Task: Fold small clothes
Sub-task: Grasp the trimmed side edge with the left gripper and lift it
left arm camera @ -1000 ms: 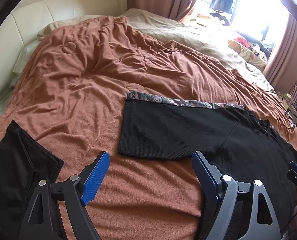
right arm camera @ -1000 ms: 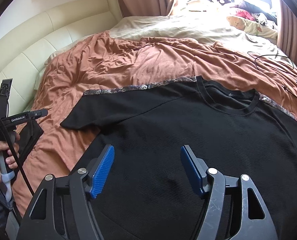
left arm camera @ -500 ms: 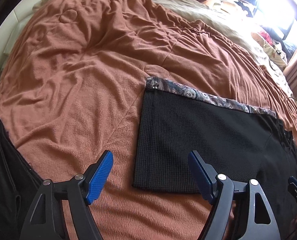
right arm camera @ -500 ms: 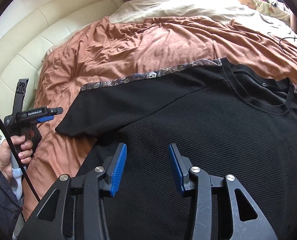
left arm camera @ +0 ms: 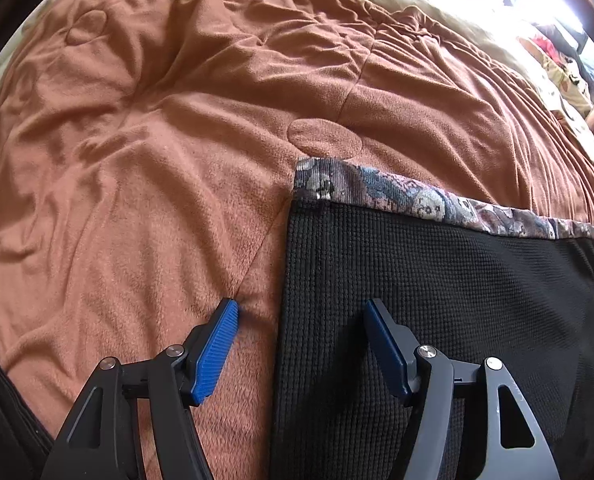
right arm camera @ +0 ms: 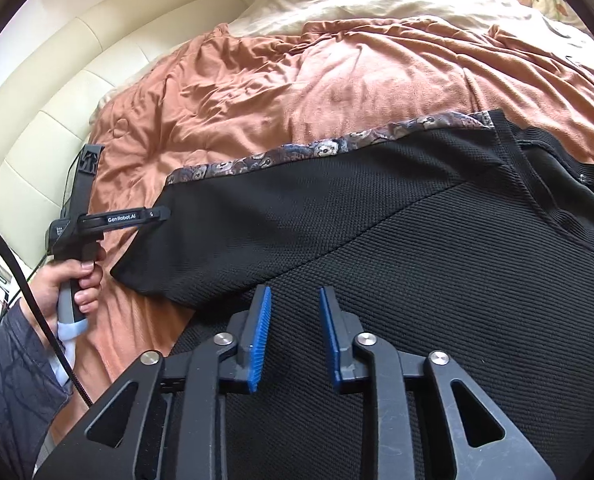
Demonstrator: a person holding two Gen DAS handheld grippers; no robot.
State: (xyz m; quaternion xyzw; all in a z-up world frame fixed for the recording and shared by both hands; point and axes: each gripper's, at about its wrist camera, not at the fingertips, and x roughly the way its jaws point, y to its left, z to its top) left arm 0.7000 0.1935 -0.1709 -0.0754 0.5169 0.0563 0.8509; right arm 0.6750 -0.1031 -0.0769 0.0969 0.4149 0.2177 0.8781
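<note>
The black waffle-knit T-shirt [right arm camera: 397, 248] is lying flat on the rust-orange bed blanket [left arm camera: 157, 160]; the left claw [left arm camera: 297, 340] is closing astride its sleeve edge, the right claw [right arm camera: 295, 332] closing above the body, both gripping nothing; the first fold probably needs firm pinches.

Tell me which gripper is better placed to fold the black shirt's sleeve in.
Left. The left gripper straddles the sleeve cuff edge, jaws closing, one fingertip on the brown blanket, one over black fabric. The right gripper, jaws closing, sits over the shirt body, away from the sleeve.
</note>
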